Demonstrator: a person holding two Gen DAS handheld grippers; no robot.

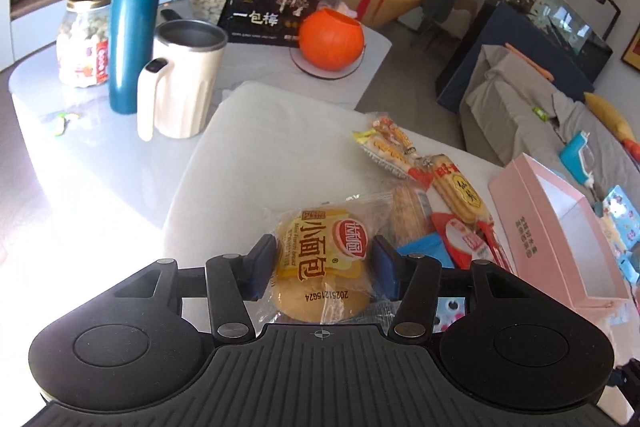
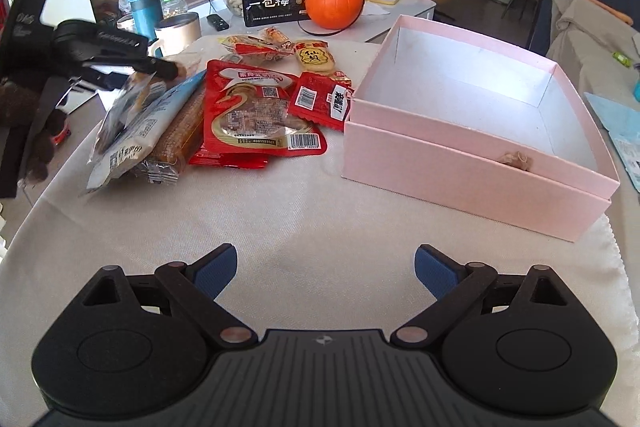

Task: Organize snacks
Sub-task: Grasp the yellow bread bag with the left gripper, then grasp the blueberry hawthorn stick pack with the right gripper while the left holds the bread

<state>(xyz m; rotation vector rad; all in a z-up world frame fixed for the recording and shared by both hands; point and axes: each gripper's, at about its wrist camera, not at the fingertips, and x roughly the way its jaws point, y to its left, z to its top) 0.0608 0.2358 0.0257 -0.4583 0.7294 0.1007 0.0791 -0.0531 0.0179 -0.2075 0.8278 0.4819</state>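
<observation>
1. Two sets of tongs are in view; the left tongs [image 1: 325, 267] are part closed with the small-bread packet [image 1: 324, 255] between the blue pads; the pads look to be touching the wrapper on both sides, so I judge it pinched, though only by the loose film at the sides.
2. Right tongs [image 2: 325, 273] stand spread wide with nothing between them, over bare cloth on the tabletop [image 2: 280, 219].
3. Remaining snacks lie in a loose heap on the cloth: a large red pouch [image 2: 256, 115], a small red sachet [image 2: 322, 101], a pale bag [image 2: 148, 123] leaning on a brown cracker pack [image 2: 182, 135], and rice-cracker packets [image 2: 316, 57] further back.
4. Pink box [image 2: 472, 151] sits open just beside the heap, to its right in the right wrist view; it appears empty apart from a small brownish object near the front wall, which I cannot identify.
5. Risks, as judgement: the wrapper is slack and glossy, so the packet could slide out or swing during carriage; a firmer squeeze could crush the bread; the left tongs work close to the leaning bag and could drag neighbouring packets along; the box is light card and could shift if its wall is struck on delivery.
</observation>
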